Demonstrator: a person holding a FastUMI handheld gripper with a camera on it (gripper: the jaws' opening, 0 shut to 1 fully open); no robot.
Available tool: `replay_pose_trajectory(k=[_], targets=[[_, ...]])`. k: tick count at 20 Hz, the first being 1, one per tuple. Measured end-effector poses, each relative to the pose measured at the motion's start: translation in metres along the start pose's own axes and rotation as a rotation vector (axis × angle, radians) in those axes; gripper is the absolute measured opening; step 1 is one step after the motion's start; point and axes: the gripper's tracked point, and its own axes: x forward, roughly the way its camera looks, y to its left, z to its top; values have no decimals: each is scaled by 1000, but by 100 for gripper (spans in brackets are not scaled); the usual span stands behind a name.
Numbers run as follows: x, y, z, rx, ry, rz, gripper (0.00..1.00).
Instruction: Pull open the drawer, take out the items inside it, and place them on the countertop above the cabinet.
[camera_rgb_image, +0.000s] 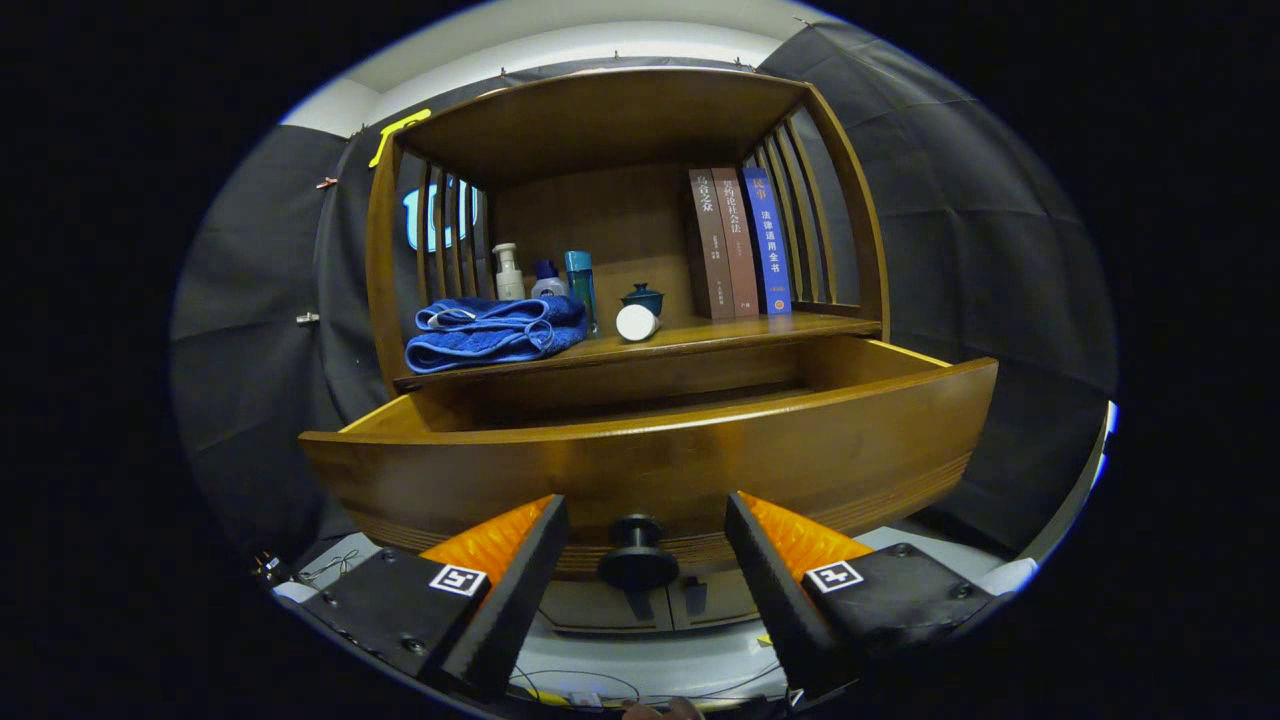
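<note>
Drawer (650, 450) stands pulled out toward me, its front face just ahead of my fingers; from this low angle its inside is hidden, so I cannot tell what remains in it. Towel (495, 335), bottles (545, 275), small white jar (636, 322) and books (738, 243) sit on the counter (760, 328) at 12 o'clock above the drawer, presumably as the drop-off surface. My hand-held gripper (640, 545) is spread wide, fingers flanking the dark knob (637, 555) without touching, holding nothing.

Camera rides low, close before the drawer (650, 455), facing the cabinet (625, 130)
</note>
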Motion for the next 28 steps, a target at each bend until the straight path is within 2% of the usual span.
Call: replay_pose_trajectory(k=[10,20,28], targets=[[19,3,13,-28,-28,7,99],[79,4,21,-31,8,9,99],[108,5,28,-35,11,14,99]])
